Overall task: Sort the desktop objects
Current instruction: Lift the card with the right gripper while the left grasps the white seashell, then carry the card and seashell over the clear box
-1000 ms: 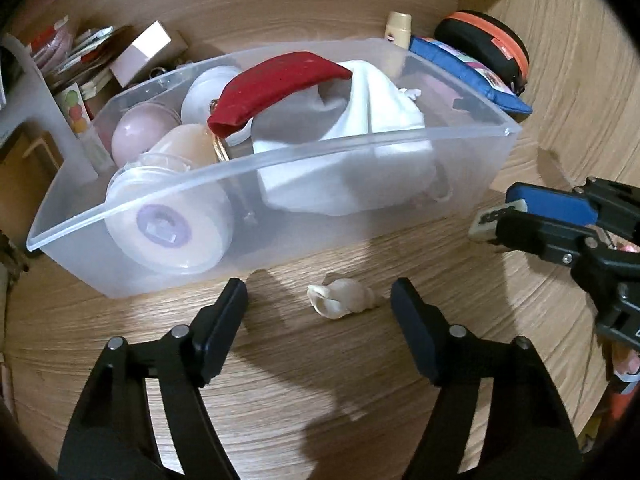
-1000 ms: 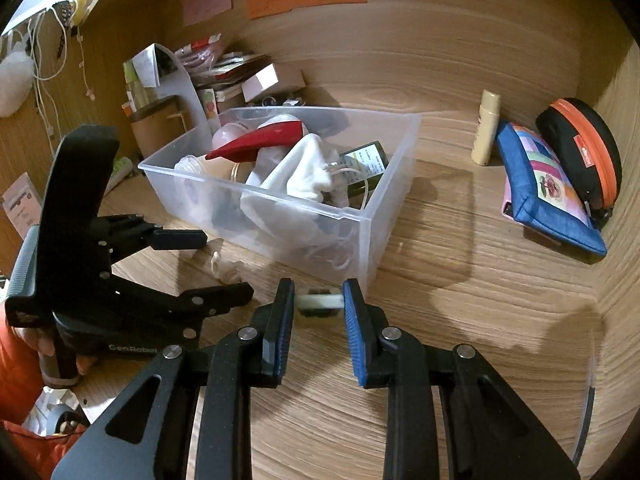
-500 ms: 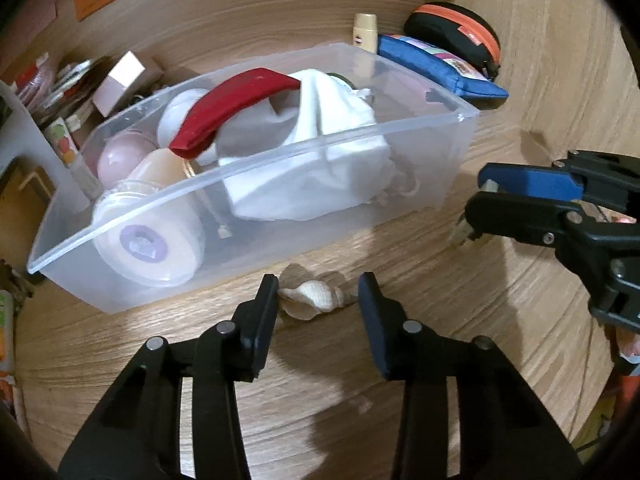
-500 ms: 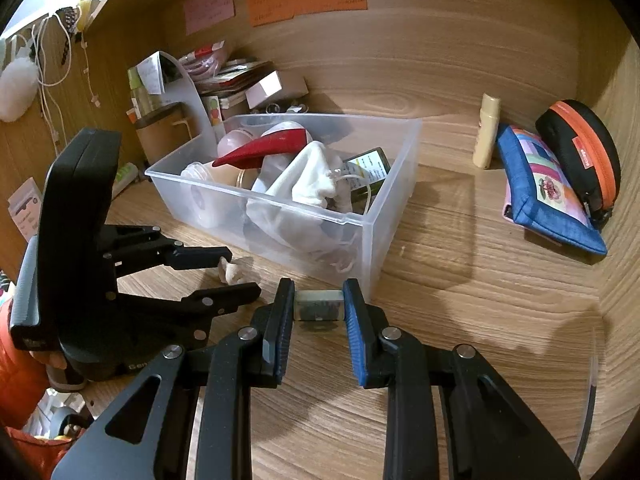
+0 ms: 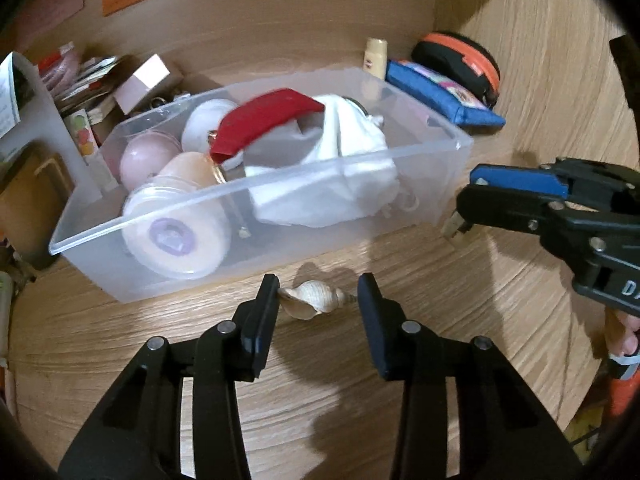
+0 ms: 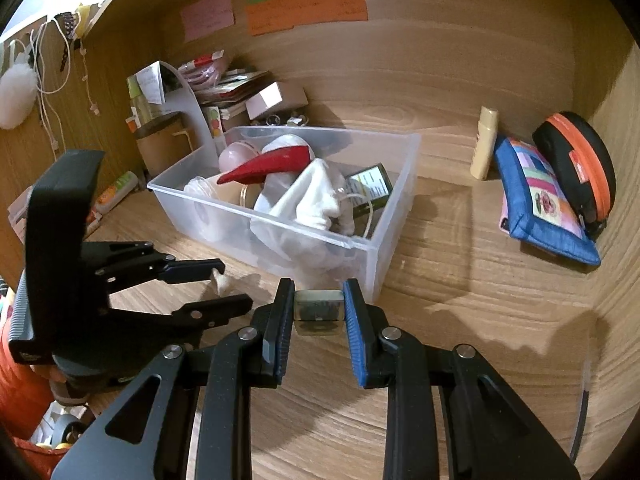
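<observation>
A pale spiral seashell (image 5: 310, 300) lies just off the wooden desk in front of the clear plastic bin (image 5: 80, 240). My left gripper (image 5: 318, 292) is shut on it, one pad at each end. From the right wrist view the left gripper (image 6: 234, 286) appears at the left with the seashell (image 6: 222, 280) between its tips. My right gripper (image 6: 319, 300) is shut on a small translucent rectangular block (image 6: 319, 312), close to the near corner of the bin (image 6: 384, 216). The left wrist view shows the right gripper (image 5: 466, 194) at the right, with the block (image 5: 456, 230) peeking below its fingers.
The bin holds a red curved case (image 5: 264, 120), white cloth (image 5: 344, 184), round jars (image 5: 176, 236) and a small dark bottle (image 6: 370, 186). A blue pouch (image 6: 540, 204), black-and-orange case (image 6: 576, 160) and cream tube (image 6: 486, 142) stand at the back right. Clutter (image 6: 224, 92) fills the back left.
The left gripper's jaws have closed from wide apart onto the ends of the seashell. The right gripper has stayed shut on the block and kept still.
</observation>
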The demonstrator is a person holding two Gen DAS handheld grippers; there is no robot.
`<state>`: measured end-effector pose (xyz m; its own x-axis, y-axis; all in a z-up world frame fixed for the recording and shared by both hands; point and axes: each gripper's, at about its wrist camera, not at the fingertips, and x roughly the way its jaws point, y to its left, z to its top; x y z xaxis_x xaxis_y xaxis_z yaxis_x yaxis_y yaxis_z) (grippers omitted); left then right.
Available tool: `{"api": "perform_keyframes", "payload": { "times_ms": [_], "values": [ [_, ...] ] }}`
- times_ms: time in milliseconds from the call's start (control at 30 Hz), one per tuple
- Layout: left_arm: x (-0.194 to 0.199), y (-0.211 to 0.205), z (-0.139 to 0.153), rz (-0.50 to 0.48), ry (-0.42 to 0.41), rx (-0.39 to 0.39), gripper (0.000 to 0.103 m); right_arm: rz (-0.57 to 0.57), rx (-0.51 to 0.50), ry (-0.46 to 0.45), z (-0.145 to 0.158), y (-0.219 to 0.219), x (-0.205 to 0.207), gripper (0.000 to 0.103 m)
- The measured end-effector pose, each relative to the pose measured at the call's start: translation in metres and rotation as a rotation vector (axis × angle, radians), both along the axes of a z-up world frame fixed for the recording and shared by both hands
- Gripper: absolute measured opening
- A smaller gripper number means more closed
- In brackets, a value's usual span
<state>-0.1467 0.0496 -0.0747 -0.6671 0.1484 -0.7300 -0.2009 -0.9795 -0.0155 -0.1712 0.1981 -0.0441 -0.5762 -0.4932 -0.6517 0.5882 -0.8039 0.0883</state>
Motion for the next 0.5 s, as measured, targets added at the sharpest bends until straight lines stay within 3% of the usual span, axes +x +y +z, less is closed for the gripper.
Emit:
{"api": "perform_keyframes", "payload": {
  "times_ms": [500],
  "values": [
    [0.024, -0.033, 0.039, 0.044, 0.126, 0.06, 0.04, 0.03, 0.02, 0.016, 0.01, -0.037, 0.007, 0.022]
  ]
}}
